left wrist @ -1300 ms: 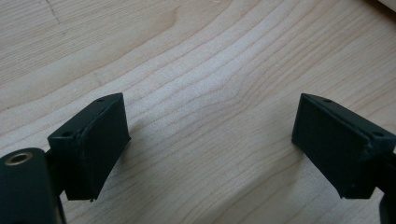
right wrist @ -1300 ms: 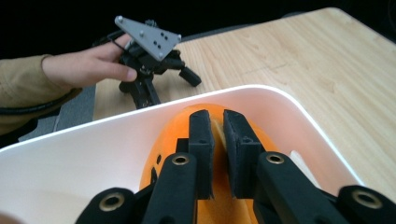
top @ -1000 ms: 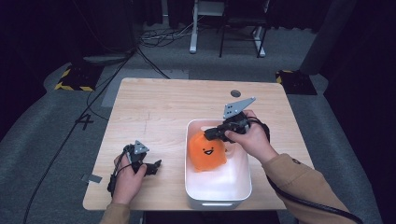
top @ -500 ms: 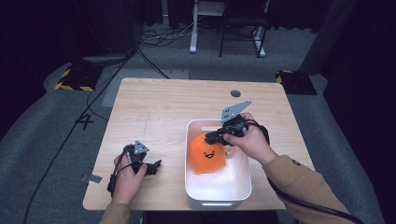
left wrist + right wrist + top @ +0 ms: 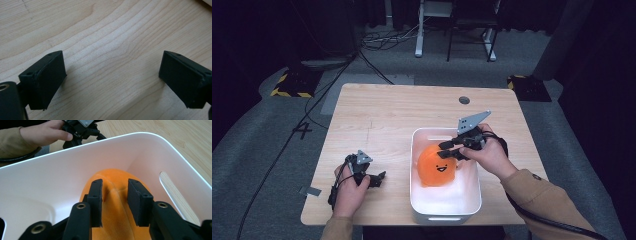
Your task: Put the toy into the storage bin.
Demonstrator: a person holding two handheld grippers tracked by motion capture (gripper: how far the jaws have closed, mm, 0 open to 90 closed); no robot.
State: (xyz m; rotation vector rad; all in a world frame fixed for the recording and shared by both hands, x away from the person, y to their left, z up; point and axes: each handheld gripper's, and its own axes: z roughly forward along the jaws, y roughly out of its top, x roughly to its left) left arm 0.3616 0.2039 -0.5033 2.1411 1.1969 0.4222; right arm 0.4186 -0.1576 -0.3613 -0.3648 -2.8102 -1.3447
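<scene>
Right gripper (image 5: 114, 203) clenched on fold of orange plush (image 5: 438, 166), seemingly raised inside white bin (image 5: 446, 204), frame centre. Left gripper (image 5: 112, 80) released, jaws wide over wooden table (image 5: 382, 117), lower left.

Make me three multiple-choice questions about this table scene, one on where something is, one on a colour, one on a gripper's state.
1. Where is the plush toy?
A. inside the white bin
B. on the bare table
C. on the floor

2. What colour is the plush toy?
A. blue
B. orange
C. green

3. How is the left gripper?
A. shut on the toy
B. shut on the bin
C. open over bare wood

Answers:
1 A, white walls surround it.
2 B, plainly orange.
3 C, its jaws stand wide apart with wood grain between them.
</scene>
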